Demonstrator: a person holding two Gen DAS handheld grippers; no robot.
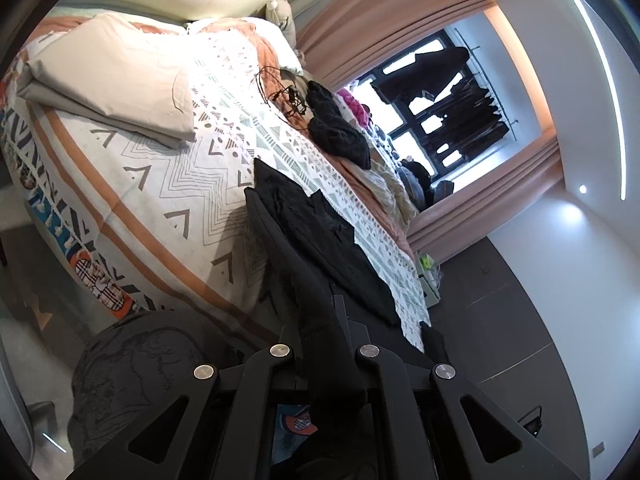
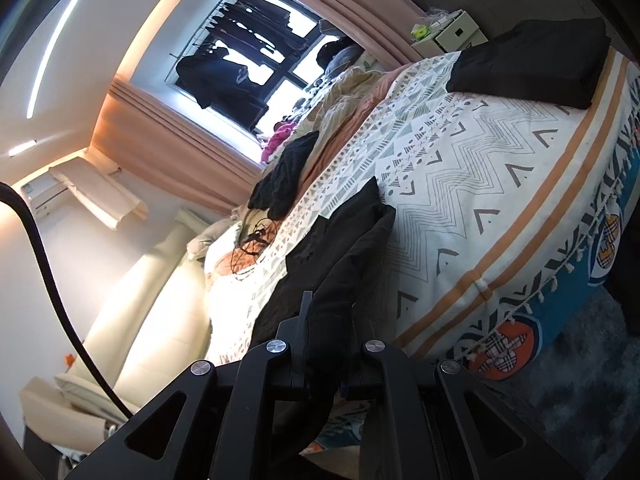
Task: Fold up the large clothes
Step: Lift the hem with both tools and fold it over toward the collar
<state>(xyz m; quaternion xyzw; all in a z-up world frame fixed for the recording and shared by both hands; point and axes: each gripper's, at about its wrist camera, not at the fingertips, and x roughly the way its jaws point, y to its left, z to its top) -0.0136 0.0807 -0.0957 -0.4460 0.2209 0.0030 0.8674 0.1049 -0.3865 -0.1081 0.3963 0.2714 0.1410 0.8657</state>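
Observation:
A large black garment [image 1: 312, 232] lies on the patterned bedspread [image 1: 168, 184] and runs into my left gripper [image 1: 326, 316], which is shut on its near edge. In the right wrist view the same black garment [image 2: 336, 256] stretches over the bedspread [image 2: 472, 184] into my right gripper [image 2: 330, 316], which is shut on another part of its edge. Cloth hangs down between both pairs of fingers. Both grippers are at the bed's edge.
A folded beige sheet [image 1: 116, 80] lies near the headboard. A black knit item [image 1: 336, 128] and tangled cables [image 1: 284, 96] lie further along the bed. A folded black stack [image 2: 532, 68] sits at the bed's far corner. Pink curtains [image 1: 400, 20] and a window stand beyond.

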